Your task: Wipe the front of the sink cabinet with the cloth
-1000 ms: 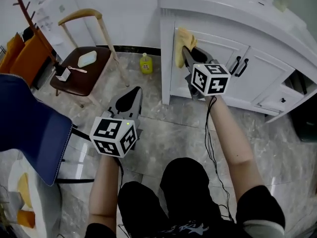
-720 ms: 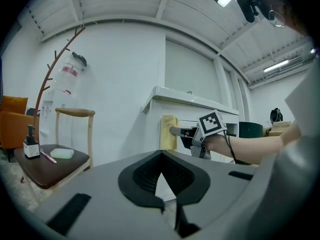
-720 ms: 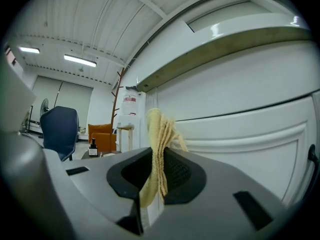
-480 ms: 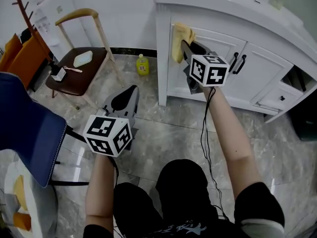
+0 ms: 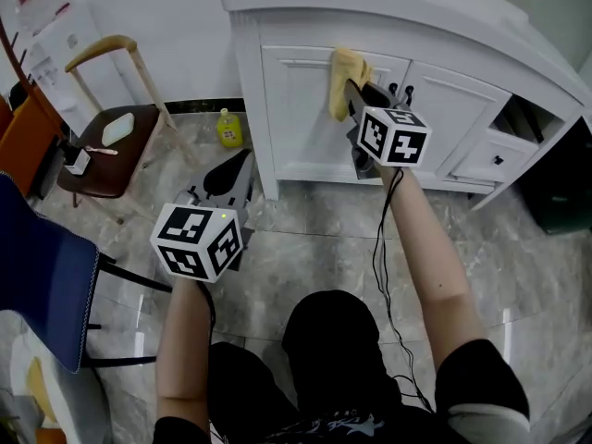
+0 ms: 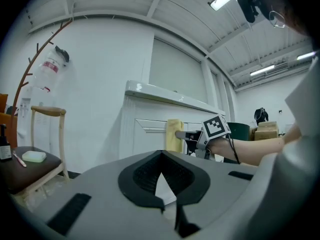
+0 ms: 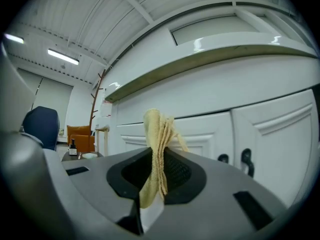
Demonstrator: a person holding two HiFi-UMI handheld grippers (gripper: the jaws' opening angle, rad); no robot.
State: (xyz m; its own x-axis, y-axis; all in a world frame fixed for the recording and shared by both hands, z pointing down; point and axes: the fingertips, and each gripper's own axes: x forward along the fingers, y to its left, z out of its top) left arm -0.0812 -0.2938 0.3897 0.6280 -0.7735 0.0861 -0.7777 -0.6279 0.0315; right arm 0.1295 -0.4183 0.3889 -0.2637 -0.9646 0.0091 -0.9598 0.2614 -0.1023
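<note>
A white sink cabinet (image 5: 305, 128) stands ahead, with panelled doors and black handles (image 5: 400, 93). My right gripper (image 5: 351, 89) is shut on a yellow cloth (image 5: 343, 80), which it presses against the upper part of the left door. In the right gripper view the cloth (image 7: 158, 154) hangs folded between the jaws, in front of the cabinet front (image 7: 215, 129). My left gripper (image 5: 233, 169) hovers low over the floor, left of the cabinet, shut with nothing in it. From the left gripper view I see the cloth (image 6: 173, 135) on the door and the right gripper (image 6: 192, 136) side-on.
A yellow bottle (image 5: 227, 129) stands on the floor by the cabinet's left corner. A wooden chair (image 5: 106, 132) holding a soap dish stands at the left. A blue chair (image 5: 42, 266) is near my left side. A drawer (image 5: 486, 160) at the cabinet's right is pulled out. The floor is grey marble tile.
The cloth and right gripper have slid rightward across the left door, away from the cabinet's left edge. The left gripper stays low.
</note>
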